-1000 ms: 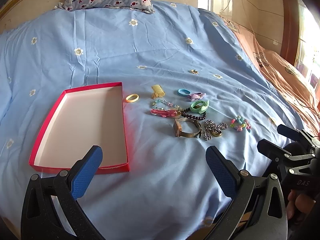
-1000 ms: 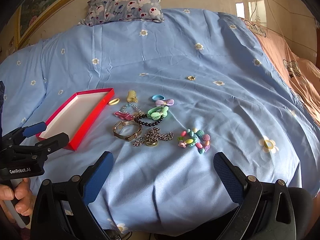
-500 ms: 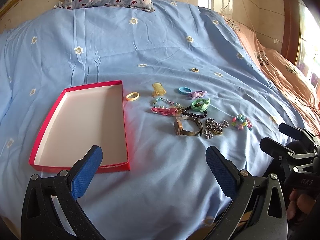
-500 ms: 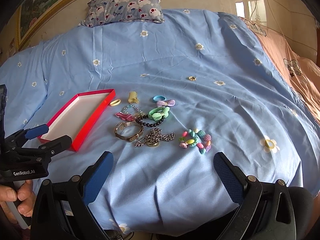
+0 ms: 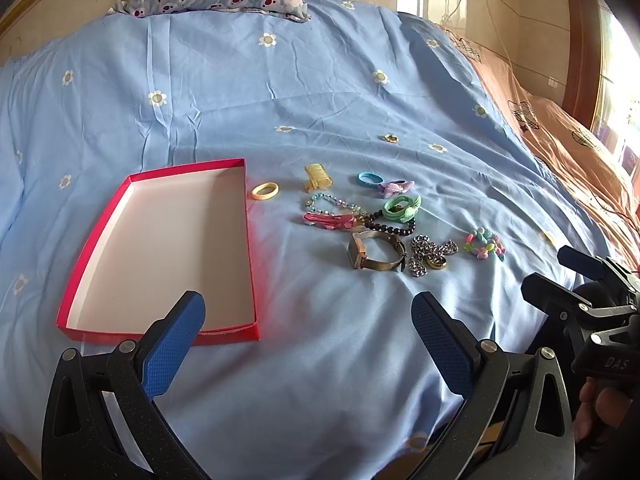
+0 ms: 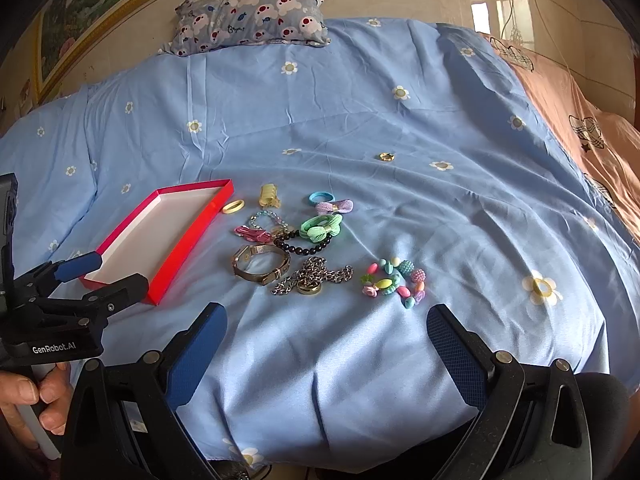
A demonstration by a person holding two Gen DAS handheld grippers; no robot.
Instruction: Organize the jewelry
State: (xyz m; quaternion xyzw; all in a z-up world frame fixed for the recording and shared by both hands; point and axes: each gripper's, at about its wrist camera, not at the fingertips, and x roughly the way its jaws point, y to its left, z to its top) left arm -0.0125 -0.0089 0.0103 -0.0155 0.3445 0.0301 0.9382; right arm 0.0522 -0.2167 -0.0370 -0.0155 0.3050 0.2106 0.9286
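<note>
blue floral bedsheet, patterned pillow

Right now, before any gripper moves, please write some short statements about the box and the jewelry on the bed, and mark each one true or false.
1. The red box holds no jewelry. True.
2. The left gripper is shut on the watch. False: its jaws are wide open and hold nothing; the watch lies on the blue sheet.
3. The yellow ring lies inside the box. False: it lies on the sheet beside the box.
4. The colourful bead bracelet lies apart from the silver chain. True.
5. The right gripper is open. True.
</note>
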